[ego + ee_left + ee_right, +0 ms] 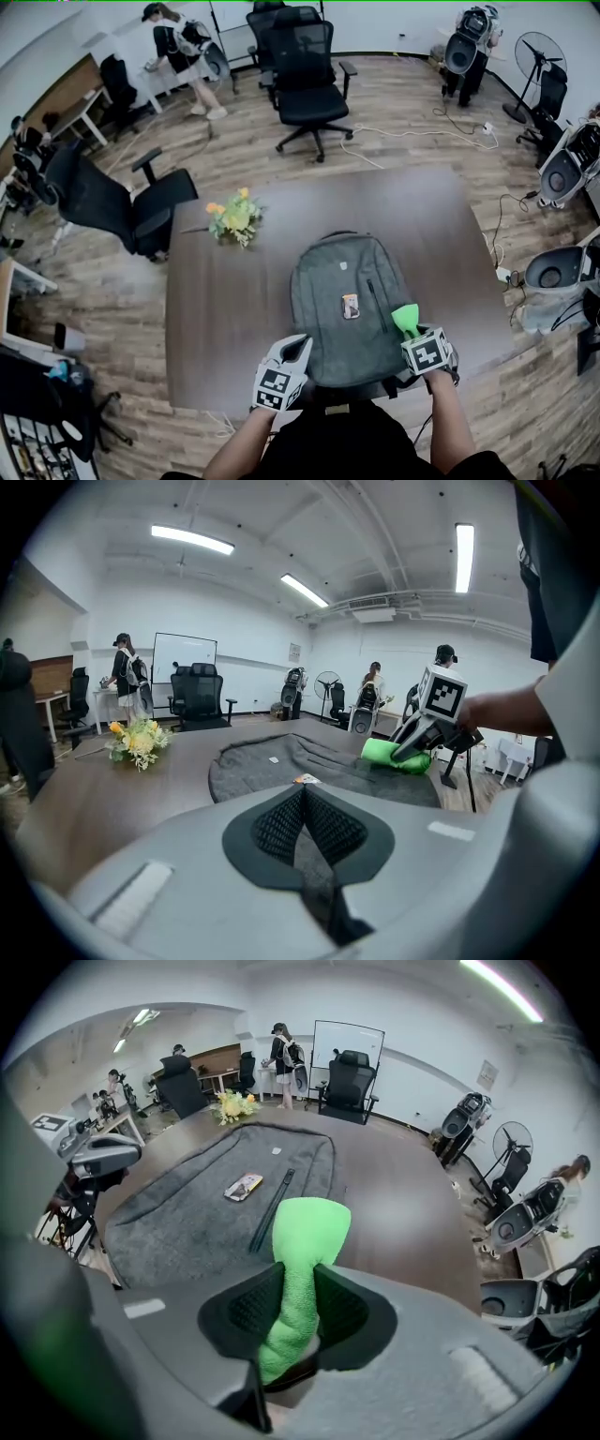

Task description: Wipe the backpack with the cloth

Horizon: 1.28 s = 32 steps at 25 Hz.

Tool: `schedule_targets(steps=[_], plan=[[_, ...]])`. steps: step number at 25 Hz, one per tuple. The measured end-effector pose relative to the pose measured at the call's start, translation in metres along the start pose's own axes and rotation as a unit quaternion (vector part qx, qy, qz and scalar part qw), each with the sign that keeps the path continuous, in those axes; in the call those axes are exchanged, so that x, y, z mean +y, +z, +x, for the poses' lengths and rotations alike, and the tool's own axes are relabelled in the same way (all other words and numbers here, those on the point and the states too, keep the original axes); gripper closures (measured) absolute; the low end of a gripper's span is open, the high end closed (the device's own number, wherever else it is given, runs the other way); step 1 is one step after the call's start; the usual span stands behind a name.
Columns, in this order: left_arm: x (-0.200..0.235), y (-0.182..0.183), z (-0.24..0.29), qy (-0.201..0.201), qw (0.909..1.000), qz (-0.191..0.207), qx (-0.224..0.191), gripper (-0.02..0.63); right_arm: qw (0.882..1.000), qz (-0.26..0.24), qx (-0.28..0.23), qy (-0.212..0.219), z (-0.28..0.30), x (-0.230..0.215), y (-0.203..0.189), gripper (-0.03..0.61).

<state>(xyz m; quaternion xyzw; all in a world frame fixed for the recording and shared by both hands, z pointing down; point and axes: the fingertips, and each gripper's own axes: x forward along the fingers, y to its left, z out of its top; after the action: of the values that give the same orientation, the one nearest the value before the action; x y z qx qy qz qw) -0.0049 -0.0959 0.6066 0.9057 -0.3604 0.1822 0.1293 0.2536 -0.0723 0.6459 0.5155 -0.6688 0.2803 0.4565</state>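
A grey backpack [347,300] lies flat on the dark wooden table [234,300], its top toward the far side, with a small tag [351,306] on its front. My right gripper [410,330] is shut on a folded green cloth [406,321], held at the backpack's near right edge. In the right gripper view the cloth [302,1260] sticks out between the jaws over the backpack [197,1204]. My left gripper [298,351] sits at the backpack's near left corner, jaws shut with nothing between them [302,829]. The left gripper view shows the right gripper [405,750] with the cloth [394,755].
A bunch of yellow flowers [232,217] lies on the table, far left of the backpack. Office chairs [309,84] [112,202] stand around the table. A person [178,52] stands at a desk at the far left. Fans and equipment line the right side.
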Motion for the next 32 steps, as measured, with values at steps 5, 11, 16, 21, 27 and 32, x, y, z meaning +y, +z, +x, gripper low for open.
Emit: schedule_targets(steps=[5, 11, 16, 21, 27, 32], plan=[[0.006, 0.015, 0.001, 0.016, 0.9996, 0.004, -0.023, 0.594, 0.998, -0.001, -0.055, -0.007, -0.009, -0.005, 0.014, 0.48], [0.019, 0.045, -0.004, 0.035, 0.9977, 0.004, -0.058, 0.594, 0.971, -0.031, -0.235, -0.007, -0.057, 0.013, 0.08, 0.482], [0.038, 0.076, -0.014, 0.054, 0.9943, 0.006, -0.092, 0.594, 0.929, -0.072, -0.363, -0.018, -0.1, 0.031, 0.125, 0.482], [0.053, 0.106, -0.027, 0.069, 0.9896, -0.007, -0.127, 0.594, 0.889, -0.058, -0.455, -0.009, -0.14, 0.041, 0.159, 0.483], [0.062, 0.127, -0.042, 0.081, 0.9849, -0.012, -0.153, 0.594, 0.858, -0.027, -0.512, 0.004, -0.175, 0.042, 0.189, 0.488], [0.065, 0.139, -0.047, 0.077, 0.9828, -0.032, -0.165, 0.594, 0.855, -0.008, -0.518, 0.006, -0.179, 0.036, 0.196, 0.489]])
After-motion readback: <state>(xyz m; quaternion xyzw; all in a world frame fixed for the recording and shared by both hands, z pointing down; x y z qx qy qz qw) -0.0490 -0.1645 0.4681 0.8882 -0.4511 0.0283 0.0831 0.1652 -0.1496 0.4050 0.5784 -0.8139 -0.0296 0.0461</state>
